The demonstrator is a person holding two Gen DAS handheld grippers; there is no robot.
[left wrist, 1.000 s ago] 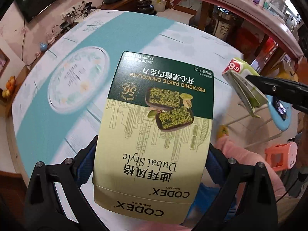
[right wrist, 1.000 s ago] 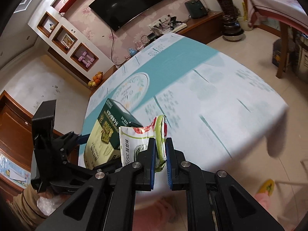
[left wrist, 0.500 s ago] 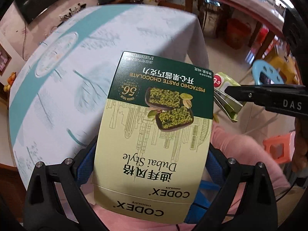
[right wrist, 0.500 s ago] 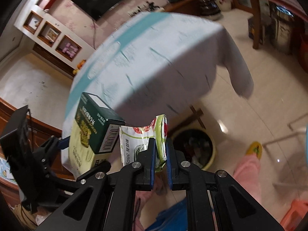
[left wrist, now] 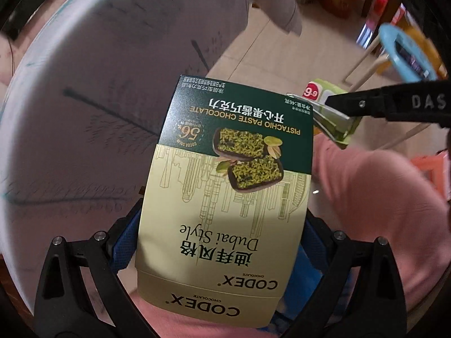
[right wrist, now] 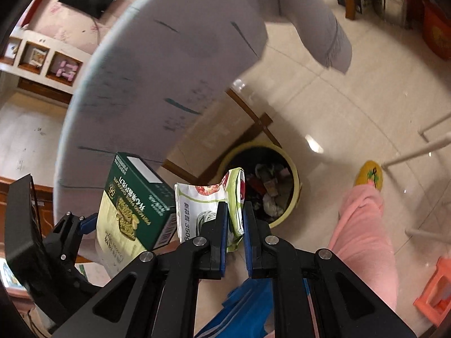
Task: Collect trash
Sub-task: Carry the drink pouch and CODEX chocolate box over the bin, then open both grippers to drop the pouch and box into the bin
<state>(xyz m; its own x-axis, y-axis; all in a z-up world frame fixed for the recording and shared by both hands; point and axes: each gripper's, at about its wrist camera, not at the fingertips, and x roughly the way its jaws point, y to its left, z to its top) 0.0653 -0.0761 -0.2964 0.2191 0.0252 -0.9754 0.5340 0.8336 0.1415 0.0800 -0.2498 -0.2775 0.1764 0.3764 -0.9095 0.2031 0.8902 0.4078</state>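
Right gripper (right wrist: 235,219) is nearly closed, its blue pads pinching a flattened food wrapper (right wrist: 208,200) by its lower edge; the wrapper stands up from the fingers toward 12 o'clock. Straight beyond it, at about 1 o'clock in the right wrist view, sits a yellow trash bin (right wrist: 293,194), open-topped and already part full of rubbish, on the tiled floor near the table leg (right wrist: 253,118). Bin lies ahead of and below the fingers, so the wrapper looks nearly lined up for release.

Left gripper (left wrist: 222,242) is spread wide and clamped on the two side edges of a chocolate box (left wrist: 228,186), long axis running out from the fingers toward 12 o'clock. In the right wrist view the box (right wrist: 132,202) is at 9 o'clock of the wrapper, just beside it. The bin is off to the box's right, so the right gripper is the nearer one. Tablecloth (right wrist: 174,64) overhangs above at 11 o'clock.
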